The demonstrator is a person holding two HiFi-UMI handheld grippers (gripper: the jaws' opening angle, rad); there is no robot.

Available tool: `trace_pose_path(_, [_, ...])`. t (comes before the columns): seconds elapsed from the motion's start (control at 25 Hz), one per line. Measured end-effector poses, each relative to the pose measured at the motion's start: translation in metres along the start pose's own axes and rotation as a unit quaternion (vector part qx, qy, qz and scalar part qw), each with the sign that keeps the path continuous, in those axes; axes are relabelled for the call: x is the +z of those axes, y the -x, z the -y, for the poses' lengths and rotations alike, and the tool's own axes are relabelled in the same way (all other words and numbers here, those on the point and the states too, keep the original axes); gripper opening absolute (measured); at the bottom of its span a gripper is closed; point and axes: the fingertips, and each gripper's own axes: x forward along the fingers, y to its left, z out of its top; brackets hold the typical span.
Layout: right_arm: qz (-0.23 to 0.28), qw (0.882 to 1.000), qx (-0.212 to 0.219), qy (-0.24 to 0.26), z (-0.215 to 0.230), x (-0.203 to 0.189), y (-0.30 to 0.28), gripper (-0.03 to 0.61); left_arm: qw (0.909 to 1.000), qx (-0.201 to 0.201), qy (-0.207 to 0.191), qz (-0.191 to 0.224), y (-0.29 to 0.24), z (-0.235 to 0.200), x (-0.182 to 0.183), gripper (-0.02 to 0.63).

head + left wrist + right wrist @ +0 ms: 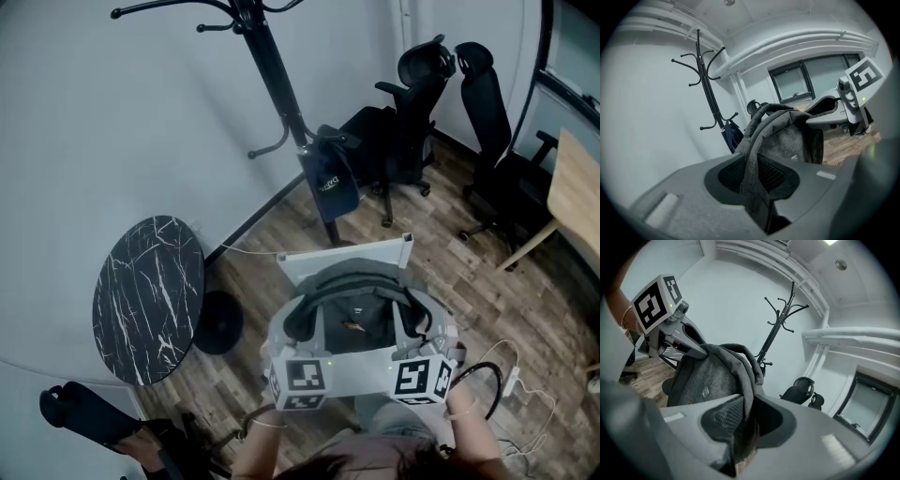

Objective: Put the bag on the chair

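A grey backpack [356, 319] hangs between my two grippers, right in front of the back of a white chair [323, 260]. I cannot tell whether the bag touches the seat. My left gripper [292, 330] is shut on a strap at the bag's left side, and in the left gripper view the grey strap [751, 180] runs pinched between the jaws. My right gripper [424, 328] is shut on the bag's right edge; in the right gripper view that fabric [743, 401] is clamped between the jaws. Each gripper view shows the backpack [790, 140] [705, 378] close up.
A black coat rack [274, 80] stands at the wall with a dark blue bag [331, 180] hanging low on it. Two black office chairs [412, 117] [497, 141] stand at the back right. A round marble table [150, 295] is at the left, a wooden table [574, 202] at the right, and cables [511, 380] lie on the floor.
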Motion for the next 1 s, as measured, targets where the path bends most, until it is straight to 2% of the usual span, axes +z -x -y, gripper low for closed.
trace_pose_path(0.68, [-0.028,0.997,0.056,0.033,-0.019,-0.043,-0.073,0.075,0.9972,-0.019,0.027,-0.067,-0.067,0.0,-0.054,0.08])
trace_pose_path(1.0, [-0.039,0.995,0.067,0.066,-0.032,-0.063,-0.098,0.075,0.9945,-0.023,0.038,-0.095,-0.089,0.0,-0.079,0.08])
